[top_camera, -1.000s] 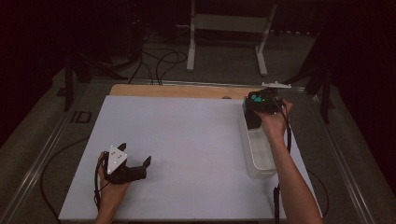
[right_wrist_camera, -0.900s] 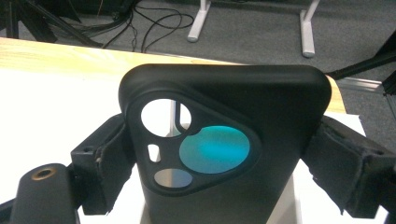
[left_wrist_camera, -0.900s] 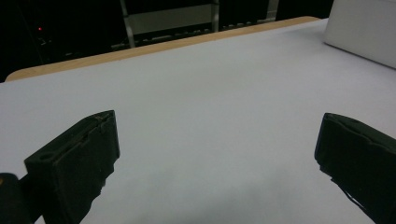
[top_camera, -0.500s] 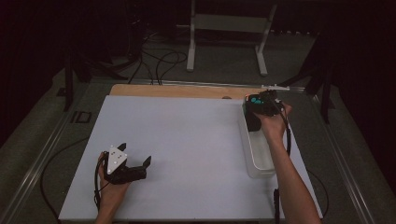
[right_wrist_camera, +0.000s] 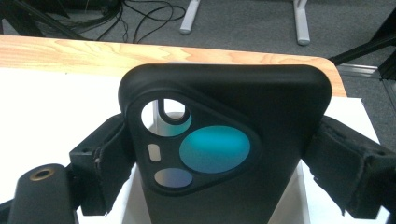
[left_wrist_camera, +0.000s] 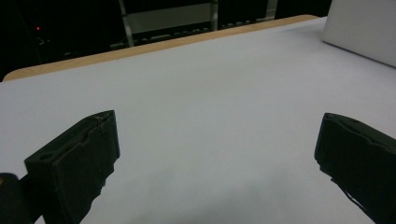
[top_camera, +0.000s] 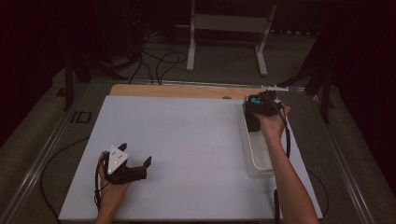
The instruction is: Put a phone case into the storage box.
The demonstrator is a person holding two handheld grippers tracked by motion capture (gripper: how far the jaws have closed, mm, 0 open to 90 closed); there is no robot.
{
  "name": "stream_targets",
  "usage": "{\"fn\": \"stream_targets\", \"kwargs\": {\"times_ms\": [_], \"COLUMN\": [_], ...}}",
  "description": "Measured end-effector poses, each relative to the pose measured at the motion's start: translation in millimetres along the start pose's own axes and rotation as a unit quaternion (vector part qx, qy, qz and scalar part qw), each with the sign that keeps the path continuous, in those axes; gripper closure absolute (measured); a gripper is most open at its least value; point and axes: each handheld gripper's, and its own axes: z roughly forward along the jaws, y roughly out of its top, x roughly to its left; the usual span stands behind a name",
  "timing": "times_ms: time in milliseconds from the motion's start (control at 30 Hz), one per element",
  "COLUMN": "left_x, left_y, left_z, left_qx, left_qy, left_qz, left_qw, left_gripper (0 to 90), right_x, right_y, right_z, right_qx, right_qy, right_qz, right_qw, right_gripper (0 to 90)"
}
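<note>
White table [top_camera: 187, 140], phone case [right_wrist_camera: 224, 140] in right tongs [right_wrist_camera: 224, 158]

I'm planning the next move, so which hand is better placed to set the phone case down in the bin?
Right. The right gripper is shut on the phone case, directly over the bin. The left gripper rests open and empty, far across the table.

Your black soft-plastic phone case [right_wrist_camera: 224, 154] w/ a rounded-triangle camera cutout stands upright, back side facing you, cutout openings showing teal thru them. It's pinched by its two long edges, held above the far end of the clear rectangular plastic bin [top_camera: 258, 154], which sits lengthwise along the white table's right edge.
</note>
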Motion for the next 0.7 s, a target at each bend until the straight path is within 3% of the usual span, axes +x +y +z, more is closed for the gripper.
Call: {"fn": "stream_targets", "kwargs": {"times_ms": [700], "left_x": [-1.0], "left_y": [-0.3], "left_z": [1.2], "left_qx": [0.004], "left_qy": [-0.002], "left_qz": [0.003], "left_qw": [1.0000], "left_gripper": [0.5], "right_x": [-4.4], "right_y": [1.7], "right_z": [4.1], "right_qx": [-0.001], "right_qy": [0.010], "right_qz": [0.008], "right_qw": [0.9999], "right_gripper": [11.8]}}
